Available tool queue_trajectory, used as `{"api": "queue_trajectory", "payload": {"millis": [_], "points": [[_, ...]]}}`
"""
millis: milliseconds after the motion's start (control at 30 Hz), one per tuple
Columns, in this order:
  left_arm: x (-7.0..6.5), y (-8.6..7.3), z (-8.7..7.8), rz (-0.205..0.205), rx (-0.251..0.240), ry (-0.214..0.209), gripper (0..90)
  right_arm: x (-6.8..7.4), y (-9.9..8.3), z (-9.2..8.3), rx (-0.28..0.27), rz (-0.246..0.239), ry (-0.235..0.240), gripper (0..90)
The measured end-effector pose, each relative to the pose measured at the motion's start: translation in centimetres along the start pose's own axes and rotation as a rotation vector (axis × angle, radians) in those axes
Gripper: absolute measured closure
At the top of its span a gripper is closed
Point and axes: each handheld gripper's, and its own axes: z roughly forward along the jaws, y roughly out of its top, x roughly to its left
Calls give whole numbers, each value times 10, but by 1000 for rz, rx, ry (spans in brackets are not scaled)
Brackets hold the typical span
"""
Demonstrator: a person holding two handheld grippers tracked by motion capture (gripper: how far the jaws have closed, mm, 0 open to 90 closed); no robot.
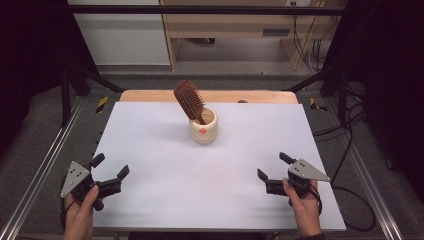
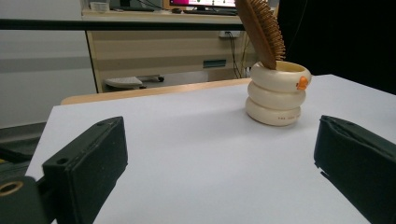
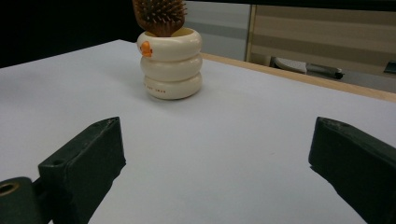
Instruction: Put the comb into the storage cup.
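Observation:
A cream ringed cup (image 1: 203, 127) with a small orange mark stands on the white table (image 1: 150, 165), slightly behind its middle. A brown wooden hairbrush (image 1: 189, 100) stands in the cup, head up and leaning to the left. From the left gripper view the cup (image 2: 276, 94) and hairbrush (image 2: 262, 29) lie ahead to the right. The right gripper view has the cup (image 3: 171, 63) and brush (image 3: 160, 15) ahead to the left. My left gripper (image 1: 110, 166) rests open near the front left corner. My right gripper (image 1: 272, 165) stays open near the front right. Both hold nothing.
A wooden strip (image 1: 150, 95) edges the table's far side. Metal rails (image 1: 45, 165) run along both sides. Behind the table stand a desk (image 1: 225, 20) and cables (image 1: 307, 50) on the floor.

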Motion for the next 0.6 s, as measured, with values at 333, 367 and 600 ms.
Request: {"api": "queue_trajectory", "payload": {"millis": [333,367,600], "points": [[-7,-7,0,-23,-13,-62,28,-1,-3,1,-1,13,-11,34],[-8,-8,-1,-22,-14,-65,28,-1,-3,1,-2,15,-12,34],[-18,-14,-2,-21,-3,-93,28,-4,-4,1,-12,41,-14,34]]}}
